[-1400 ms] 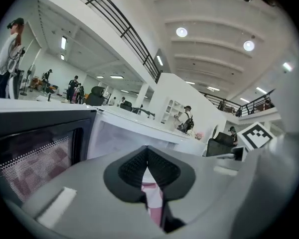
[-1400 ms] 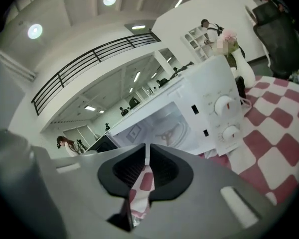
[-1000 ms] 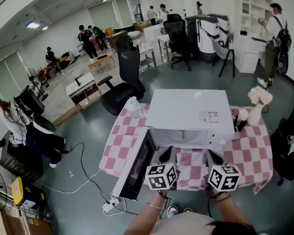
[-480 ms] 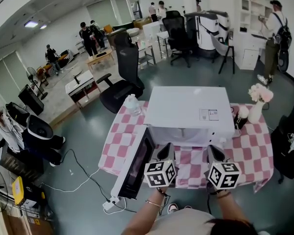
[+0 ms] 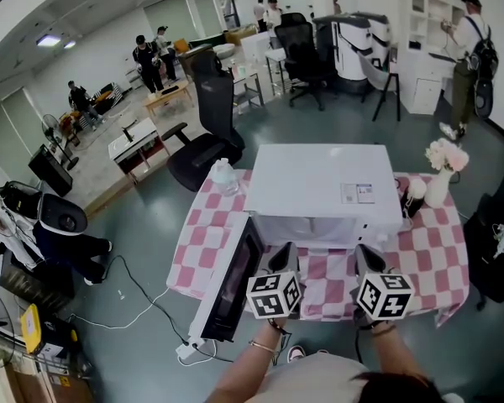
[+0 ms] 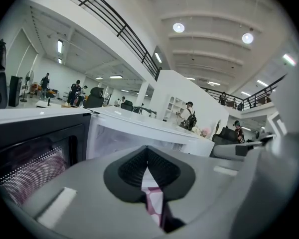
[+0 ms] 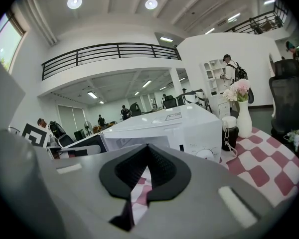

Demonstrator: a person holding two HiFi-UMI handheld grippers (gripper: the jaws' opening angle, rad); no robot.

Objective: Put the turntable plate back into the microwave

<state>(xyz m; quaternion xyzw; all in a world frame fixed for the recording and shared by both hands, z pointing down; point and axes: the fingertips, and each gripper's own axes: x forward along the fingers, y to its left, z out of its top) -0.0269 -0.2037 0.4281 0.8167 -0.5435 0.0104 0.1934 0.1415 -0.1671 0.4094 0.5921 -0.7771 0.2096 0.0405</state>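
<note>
A busy open office hall stretches behind a pink-checked desk that carries the white microwave, its door swung out to the left. The left hand-held gripper and the right hand-held gripper sit side by side just before the open front, both pinched shut on nothing. The cavity lies straight ahead of them. No view shows the turntable plate, so I cannot tell which hand is nearer to it.

Smooth white microwave casing — faintly glossy; checked tablecloth — soft cloth; dark shiny door glass.
</note>
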